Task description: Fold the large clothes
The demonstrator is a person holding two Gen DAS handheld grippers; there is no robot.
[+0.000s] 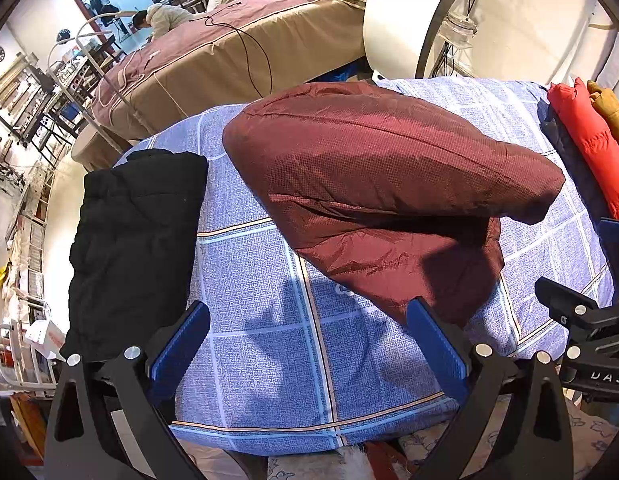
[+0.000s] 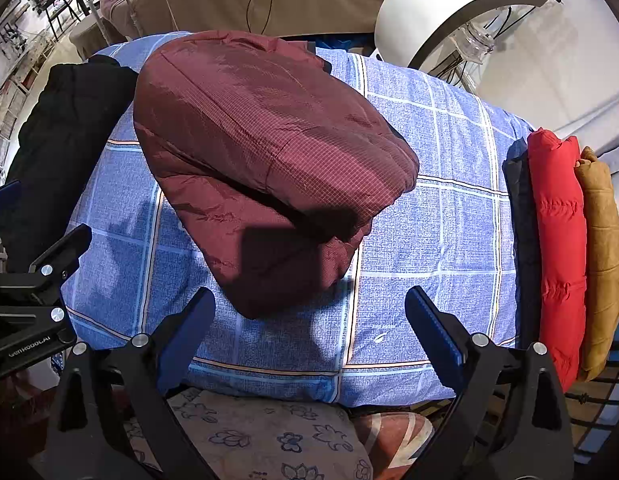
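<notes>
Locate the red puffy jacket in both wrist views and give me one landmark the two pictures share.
Left wrist view: the red puffy jacket lies at the far right edge, upper half.
Right wrist view: the red puffy jacket lies at right, mid-height, between a dark garment and a tan one.
Shared landmark: the maroon jacket on the blue checked cover.

— What do the left tongs [image 1: 309, 344] look like?
— Black angular arms, silver round screws, ribbed blue pads [image 1: 437, 346].
— And the right tongs [image 2: 309, 336]?
— Identical build. White lettering, only partly readable, marks each body where it shows in the other's view.
</notes>
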